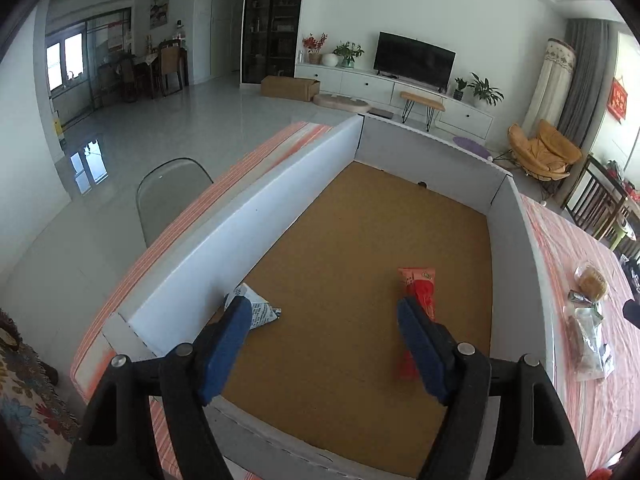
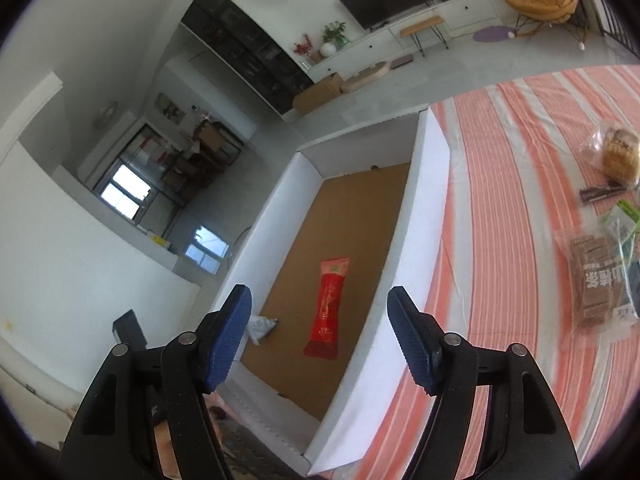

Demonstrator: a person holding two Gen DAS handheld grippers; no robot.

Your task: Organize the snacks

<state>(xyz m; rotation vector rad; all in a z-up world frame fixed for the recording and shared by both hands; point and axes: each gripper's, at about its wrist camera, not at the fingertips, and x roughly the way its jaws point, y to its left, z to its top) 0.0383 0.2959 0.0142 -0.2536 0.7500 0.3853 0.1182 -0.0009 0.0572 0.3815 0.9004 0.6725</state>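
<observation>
**Mei:** Striped orange-and-white tablecloth (image 2: 500, 208) covers the whole table, living room behind it. Start close: what are the claws doing?

**Jun:** Both released. The left gripper (image 1: 324, 344) has its blue pads spread wide over the box with nothing between them, and the right gripper (image 2: 320, 336) is just as wide and just as empty, above the box's near end.

**Mei:** And the snacks?

**Jun:** Two are in the shallow white cardboard box with the brown floor (image 1: 248, 220): a long red foil packet (image 2: 328, 308) lying flat mid-floor, and a small crumpled white-and-blue wrapper (image 1: 256, 308) against the left wall. The rest wait outside on the cloth to the right: a flat clear pack of brown biscuits (image 2: 600, 284), a green-edged clear bag (image 2: 624, 216) overlapping it, a small dark bar (image 2: 600, 193), and farther off a round pastry in a clear bag (image 2: 618, 156).

**Mei:** So where could it go wrong?

**Jun:** I'd say at the pile. The biscuit pack and the green-edged bag overlap, so pinching one may drag the other, or lift both. The clear film looks slippery and flat; pads could slide off or crush the biscuits.

**Mei:** The box wall?

**Jun:** That too. The right wall stands between the pile and the floor, so a low carry could clip it and shove the light box across the cloth. Farthest, the soft pastry would probably squash under a hard squeeze.
</observation>
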